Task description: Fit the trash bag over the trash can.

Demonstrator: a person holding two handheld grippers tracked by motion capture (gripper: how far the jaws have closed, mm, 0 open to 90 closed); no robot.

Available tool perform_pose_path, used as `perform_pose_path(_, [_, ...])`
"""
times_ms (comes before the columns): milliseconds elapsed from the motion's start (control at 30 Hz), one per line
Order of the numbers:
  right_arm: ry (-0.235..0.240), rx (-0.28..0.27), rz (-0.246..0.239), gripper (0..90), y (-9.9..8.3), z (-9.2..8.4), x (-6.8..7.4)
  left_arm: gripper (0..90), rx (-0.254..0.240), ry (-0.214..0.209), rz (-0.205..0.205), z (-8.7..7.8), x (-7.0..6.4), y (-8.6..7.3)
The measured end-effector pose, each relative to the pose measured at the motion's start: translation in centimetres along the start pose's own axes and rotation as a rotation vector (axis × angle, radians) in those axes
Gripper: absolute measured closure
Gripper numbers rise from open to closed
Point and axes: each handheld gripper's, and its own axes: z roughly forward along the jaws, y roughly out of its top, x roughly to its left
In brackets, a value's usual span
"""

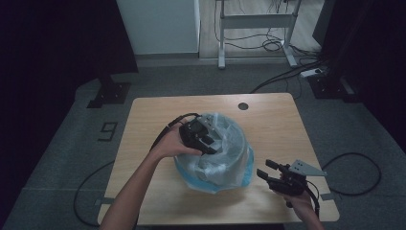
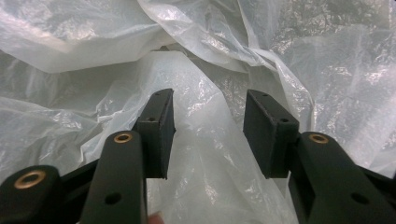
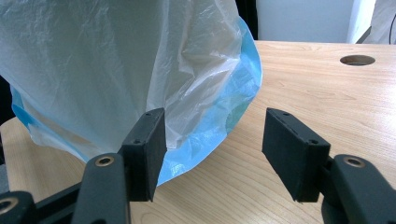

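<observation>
- The left gripper [image 1: 207, 140] is down in the open top of the plastic bag [image 1: 225, 158]. Its fingers [image 2: 159, 126] stand about half open, and the thin film rises between them, but the pads do not press on it, so nothing is grasped.
- The right gripper [image 1: 268, 170] waits just beside the bag, on the side of the person's right hand. Its fingers [image 3: 145, 149] are released and wide apart, with only bare bench between them. One finger is very near the bag's lower edge; I cannot tell if it touches.
- The bag is thin, half-clear white film, wrinkled and shiny, with a light blue layer around its bottom edge.
- The bag stands as a rounded heap near the middle of the wooden bench [image 1: 268, 120], its mouth pointing up. It has no clear long axis.
- The bench has a pale wood grain, and a round cable hole [image 1: 243, 106] lies beyond the bag, on the far side.
</observation>
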Motion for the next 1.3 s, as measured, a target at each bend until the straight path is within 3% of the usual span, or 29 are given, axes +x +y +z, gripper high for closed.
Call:
perform_pose_path(33, [-0.001,-0.001,0.0,38.7,0.0,0.0,0.0,49.8,0.0,0.0,0.0,0.0,0.0,0.0])
perform_pose_path(300, [-0.008,-0.005,0.003,38.2,0.1,-0.1,-0.1,39.9,-0.204,0.078,-0.062,-2.6,-0.1,-2.0])
perform_pose_path(467, [-0.017,-0.004,-0.001,37.8,0.1,-0.2,-0.2,37.0,-0.294,0.123,-0.102,-3.9,-0.5,-4.0])
perform_pose_path(1000, [-0.038,0.013,-0.013,37.3,-0.2,-0.1,-0.3,34.3,-0.43,0.201,-0.162,-6.8,-2.9,-11.1])
perform_pose_path(1300, [-0.059,0.023,-0.024,37.1,-0.3,-0.2,-0.5,34.1,-0.491,0.255,-0.23,-6.9,-4.5,-16.0])
